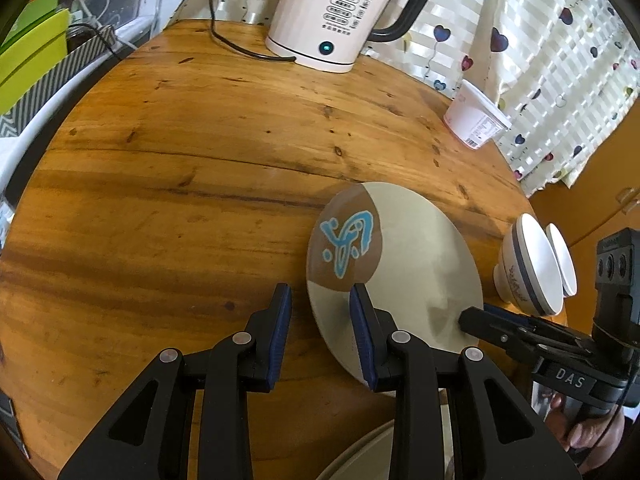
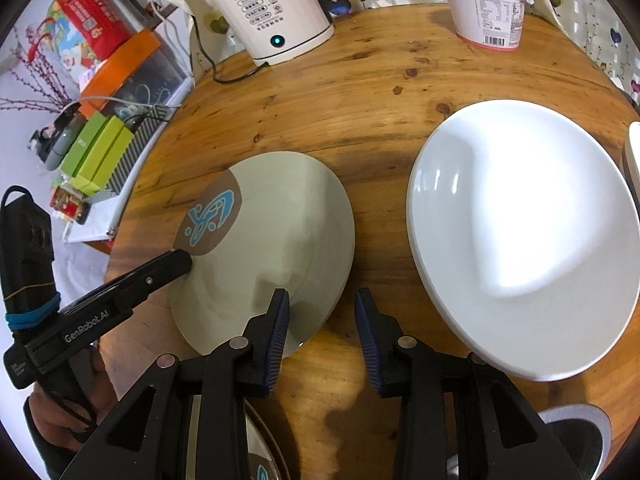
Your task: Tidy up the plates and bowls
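A grey-green plate (image 1: 416, 264) with a brown patch and a blue design lies on the round wooden table (image 1: 192, 168). It also shows in the right wrist view (image 2: 280, 232). My left gripper (image 1: 320, 332) is open, its right finger over the plate's near-left rim. My right gripper (image 2: 322, 336) is open, its left finger over the plate's near edge. A large white plate (image 2: 524, 236) lies right of it. A white bowl with a dark band (image 1: 528, 268) stands on the table's right edge.
A white kettle (image 1: 336, 12) reading 55 stands at the back with its cord. A white tub (image 1: 476, 116) sits at the back right. Boxes and a tin (image 2: 100, 148) crowd the left side. Another plate's rim (image 1: 360, 456) lies under my left gripper.
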`<control>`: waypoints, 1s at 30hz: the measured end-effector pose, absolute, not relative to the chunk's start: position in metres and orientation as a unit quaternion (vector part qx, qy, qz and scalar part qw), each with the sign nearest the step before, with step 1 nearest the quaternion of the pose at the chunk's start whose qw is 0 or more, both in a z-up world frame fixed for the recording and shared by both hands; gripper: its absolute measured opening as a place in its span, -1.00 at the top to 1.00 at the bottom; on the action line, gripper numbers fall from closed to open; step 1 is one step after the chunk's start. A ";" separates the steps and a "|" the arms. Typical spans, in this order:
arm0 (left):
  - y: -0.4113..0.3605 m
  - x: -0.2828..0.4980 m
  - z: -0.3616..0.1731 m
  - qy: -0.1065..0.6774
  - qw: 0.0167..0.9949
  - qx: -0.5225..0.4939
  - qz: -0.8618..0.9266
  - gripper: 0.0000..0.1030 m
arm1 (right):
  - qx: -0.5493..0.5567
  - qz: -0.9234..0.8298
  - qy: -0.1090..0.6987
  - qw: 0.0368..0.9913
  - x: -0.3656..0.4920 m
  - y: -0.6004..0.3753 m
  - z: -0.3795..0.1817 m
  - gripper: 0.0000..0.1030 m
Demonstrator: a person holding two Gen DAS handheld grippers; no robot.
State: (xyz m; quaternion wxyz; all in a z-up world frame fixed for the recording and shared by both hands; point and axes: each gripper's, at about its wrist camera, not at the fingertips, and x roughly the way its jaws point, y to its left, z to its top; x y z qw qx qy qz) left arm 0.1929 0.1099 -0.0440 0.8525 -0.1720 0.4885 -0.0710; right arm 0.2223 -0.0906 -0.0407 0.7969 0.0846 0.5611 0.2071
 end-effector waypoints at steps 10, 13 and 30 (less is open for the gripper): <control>0.104 0.192 -0.044 0.484 0.855 -0.168 -0.082 0.39 | 0.077 0.209 0.552 0.803 0.222 -0.088 -0.039 0.51; 0.104 0.190 -0.043 0.484 0.856 -0.167 -0.079 0.39 | 0.074 0.212 0.549 0.805 0.221 -0.087 -0.037 0.53; 0.108 0.185 -0.032 0.475 0.862 -0.165 -0.068 0.39 | 0.075 0.220 0.532 0.814 0.218 -0.086 -0.024 0.53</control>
